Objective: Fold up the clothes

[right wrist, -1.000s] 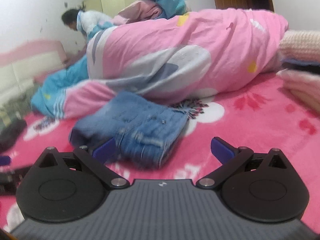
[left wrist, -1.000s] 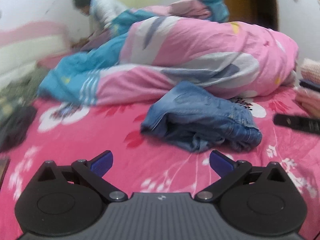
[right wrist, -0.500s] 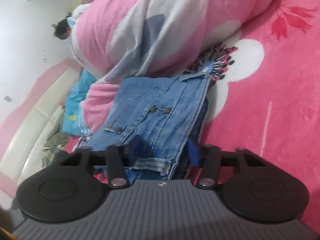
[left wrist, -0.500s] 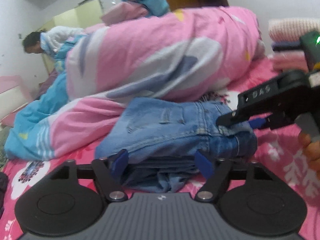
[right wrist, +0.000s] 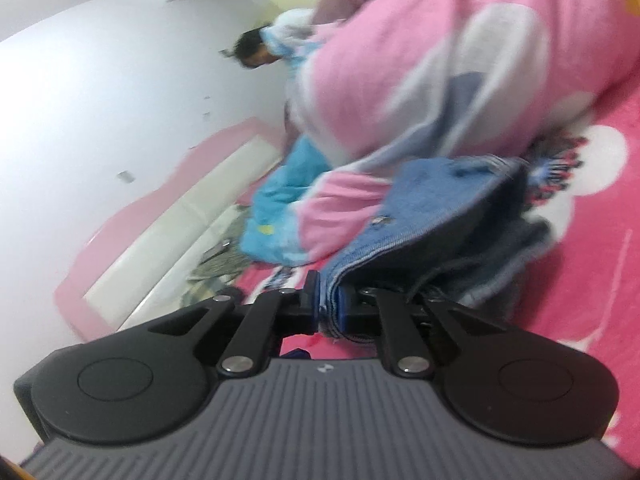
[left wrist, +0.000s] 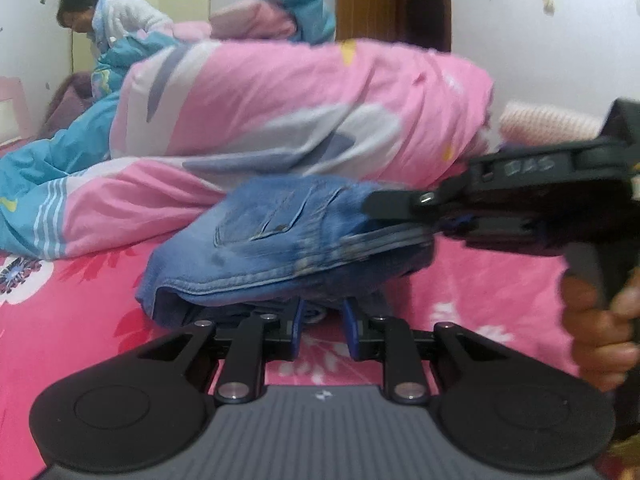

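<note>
both hand-held grippers [left wrist: 322, 326] [right wrist: 329, 306] level, pinching jeans [left wrist: 280, 240]

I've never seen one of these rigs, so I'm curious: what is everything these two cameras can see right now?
jeans: one pair, blue denim, on the bed, held up by both grippers
bedspread: one, hot pink with white flowers, under the jeans
quilt: one, pink, white and blue, bunched behind the jeans
folded pile: one stack, pale pink on top, far right
headboard: one, pink and cream, by the wall
person: one, dark hair, light top, at the far end of the bed
door: one, brown, back wall
left gripper: one, black with blue pads, gripping the jeans' near edge
right gripper: one, same build, clamped on a denim edge
hand: one, holding the right gripper's handle
</note>
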### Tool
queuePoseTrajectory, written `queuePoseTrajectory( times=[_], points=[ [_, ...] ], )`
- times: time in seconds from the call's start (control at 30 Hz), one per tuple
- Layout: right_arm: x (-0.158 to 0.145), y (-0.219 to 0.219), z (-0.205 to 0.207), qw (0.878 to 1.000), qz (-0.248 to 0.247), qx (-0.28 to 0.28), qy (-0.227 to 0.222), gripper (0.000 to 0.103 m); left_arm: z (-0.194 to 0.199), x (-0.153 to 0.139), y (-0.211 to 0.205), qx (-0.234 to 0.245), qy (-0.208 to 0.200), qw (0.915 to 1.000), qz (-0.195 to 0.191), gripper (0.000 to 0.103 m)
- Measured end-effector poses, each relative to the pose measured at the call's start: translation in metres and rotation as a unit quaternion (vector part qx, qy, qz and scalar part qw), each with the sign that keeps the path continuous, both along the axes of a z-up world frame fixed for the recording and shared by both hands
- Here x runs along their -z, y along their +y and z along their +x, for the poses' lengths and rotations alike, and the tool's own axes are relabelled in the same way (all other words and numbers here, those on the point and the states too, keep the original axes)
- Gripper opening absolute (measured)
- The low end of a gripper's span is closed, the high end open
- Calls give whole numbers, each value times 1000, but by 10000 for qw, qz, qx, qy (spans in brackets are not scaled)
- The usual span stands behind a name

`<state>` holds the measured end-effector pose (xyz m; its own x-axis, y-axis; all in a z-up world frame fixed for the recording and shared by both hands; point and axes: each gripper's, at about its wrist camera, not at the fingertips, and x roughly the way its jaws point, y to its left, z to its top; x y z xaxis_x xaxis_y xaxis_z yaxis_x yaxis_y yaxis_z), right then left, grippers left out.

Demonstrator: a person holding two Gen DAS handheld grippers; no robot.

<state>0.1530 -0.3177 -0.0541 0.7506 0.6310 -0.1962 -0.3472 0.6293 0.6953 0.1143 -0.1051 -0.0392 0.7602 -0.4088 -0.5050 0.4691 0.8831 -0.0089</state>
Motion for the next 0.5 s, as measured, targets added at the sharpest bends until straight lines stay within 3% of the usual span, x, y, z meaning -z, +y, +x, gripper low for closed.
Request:
queuePoseTrajectory(
  times=[0.13,0.2,0.37,0.5],
  points=[
    [-24,23,-23,9990,-224,-322,-204,4,-36,-18,28,39,-115,9994,-338,26],
    [-35,38,-34,9977,-330,-509,-310,4,-51,-23,43,34,-114,9988,-471,35],
    [-57,83,-55,9919,-521,-1050,-498,4,-86,-25,86,-169,-121,9963,-833,40],
    [-56,128,-54,9859,-705,-1486,-315,4,-104,-20,123,-488,-95,9947,-900,43]
  ],
)
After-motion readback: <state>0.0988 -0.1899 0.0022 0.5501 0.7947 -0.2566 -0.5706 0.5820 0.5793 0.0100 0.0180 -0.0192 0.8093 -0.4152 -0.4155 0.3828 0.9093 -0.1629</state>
